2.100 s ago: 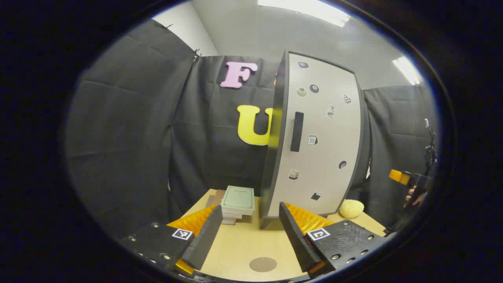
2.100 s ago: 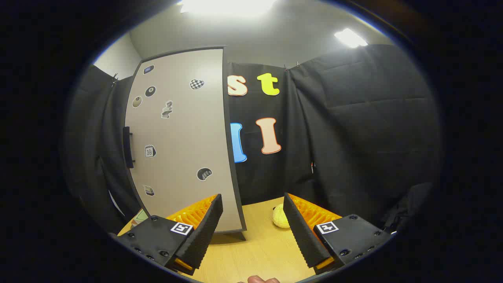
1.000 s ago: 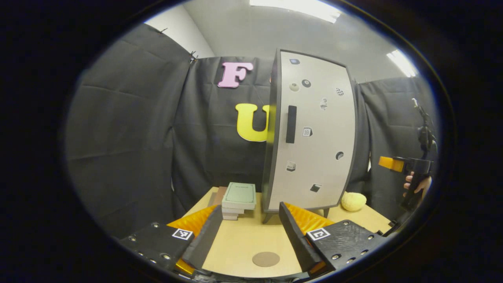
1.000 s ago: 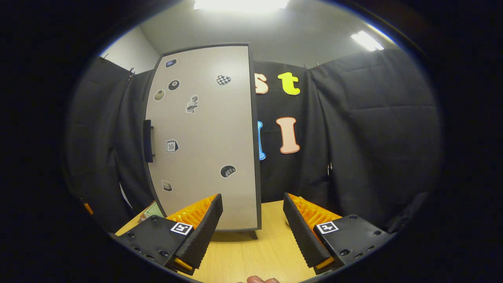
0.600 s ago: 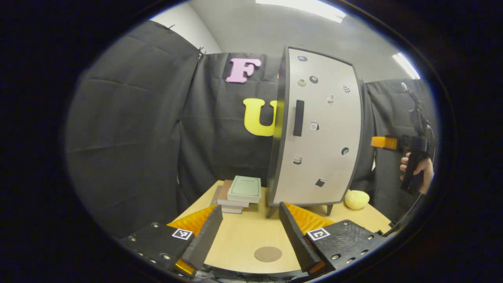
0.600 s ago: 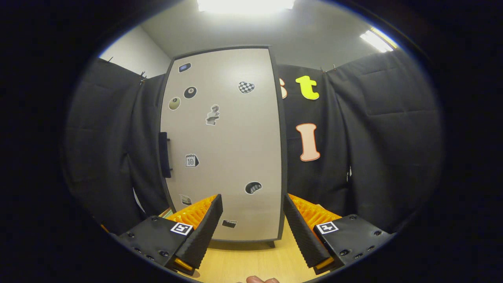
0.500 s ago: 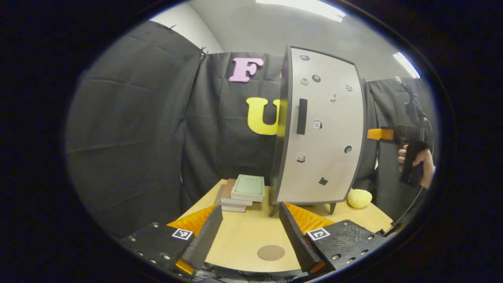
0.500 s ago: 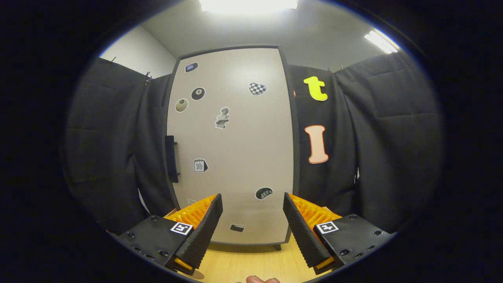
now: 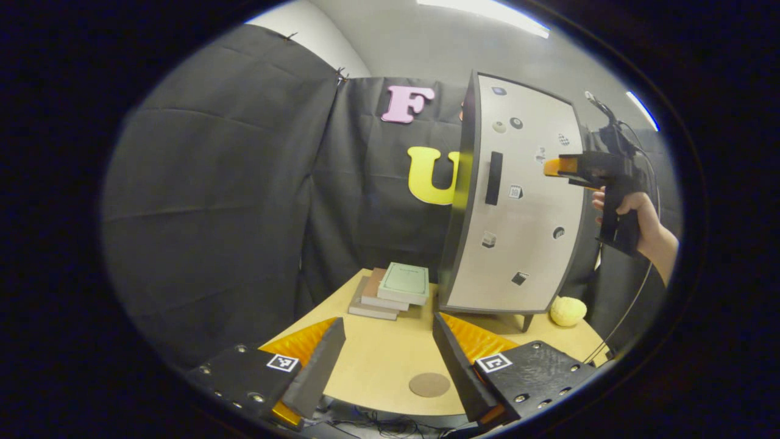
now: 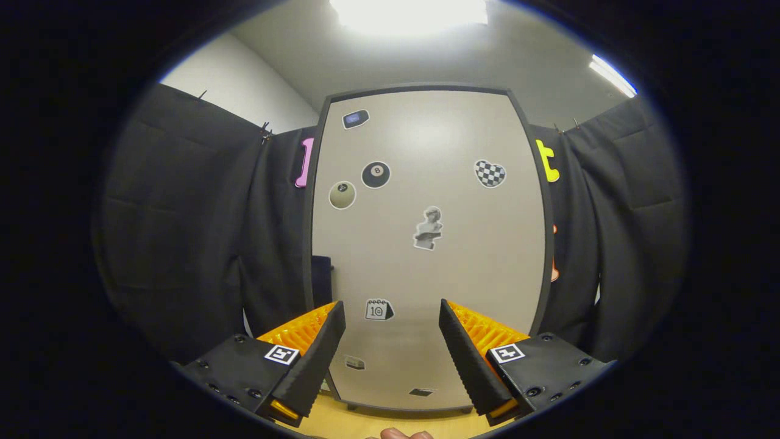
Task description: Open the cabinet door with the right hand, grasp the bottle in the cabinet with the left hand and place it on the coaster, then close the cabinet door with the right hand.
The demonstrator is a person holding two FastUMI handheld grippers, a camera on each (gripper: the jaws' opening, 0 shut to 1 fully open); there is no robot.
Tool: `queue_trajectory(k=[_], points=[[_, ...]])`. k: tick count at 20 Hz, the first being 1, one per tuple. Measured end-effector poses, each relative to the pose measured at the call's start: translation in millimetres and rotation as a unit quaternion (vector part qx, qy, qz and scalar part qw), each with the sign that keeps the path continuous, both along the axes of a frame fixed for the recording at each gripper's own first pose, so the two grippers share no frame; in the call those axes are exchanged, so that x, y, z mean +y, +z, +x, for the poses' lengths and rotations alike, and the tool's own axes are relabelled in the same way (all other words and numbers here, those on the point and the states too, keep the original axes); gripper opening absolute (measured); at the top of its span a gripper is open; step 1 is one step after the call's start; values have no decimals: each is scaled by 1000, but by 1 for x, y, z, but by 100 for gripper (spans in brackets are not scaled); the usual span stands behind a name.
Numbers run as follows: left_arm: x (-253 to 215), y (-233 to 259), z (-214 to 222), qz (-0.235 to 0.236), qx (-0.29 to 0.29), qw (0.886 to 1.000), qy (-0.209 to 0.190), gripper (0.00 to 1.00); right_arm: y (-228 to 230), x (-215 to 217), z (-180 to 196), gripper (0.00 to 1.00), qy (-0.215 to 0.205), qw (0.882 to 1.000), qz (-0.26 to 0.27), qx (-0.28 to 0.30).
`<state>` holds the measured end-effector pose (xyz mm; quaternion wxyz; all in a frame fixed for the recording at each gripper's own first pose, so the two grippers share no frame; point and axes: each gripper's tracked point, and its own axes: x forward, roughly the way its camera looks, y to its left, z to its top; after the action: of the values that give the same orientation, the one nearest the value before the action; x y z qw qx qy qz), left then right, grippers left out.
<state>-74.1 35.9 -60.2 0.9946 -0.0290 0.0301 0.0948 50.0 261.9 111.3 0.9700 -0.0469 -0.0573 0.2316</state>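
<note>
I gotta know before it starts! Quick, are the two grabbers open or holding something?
Left gripper: open, holding nothing.
Right gripper: open, holding nothing, facing the cabinet door.

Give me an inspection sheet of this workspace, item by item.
Surface: wooden table, bare at its middle.
Job's things: cabinet door shut, handle untouched; coaster bare; bottle not seen.
Clutter: stack of books; yellow sponge.
Grippers: left claw open above the table; right claw open, facing the door, held by a hand.
Cables: cable hanging below the hand.
Surroundings: black cloth walls, ceiling lights.
</note>
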Motion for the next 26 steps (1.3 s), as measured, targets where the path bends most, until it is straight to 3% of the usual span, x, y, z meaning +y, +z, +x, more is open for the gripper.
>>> queue_trajectory(k=[11,22,24,26], points=[[49,-13,-12,-13,11,999,46,87,3,85,29,98,19,1000,-13,-4],[82,-28,-26,-52,18,996,73,90,-44,112,73,99,-11,997,-60,55],[86,-30,-30,-58,18,995,77,90,-48,114,76,93,-14,996,-51,68],[87,-32,-34,-61,19,995,79,90,-50,117,77,78,-10,996,-43,76]])
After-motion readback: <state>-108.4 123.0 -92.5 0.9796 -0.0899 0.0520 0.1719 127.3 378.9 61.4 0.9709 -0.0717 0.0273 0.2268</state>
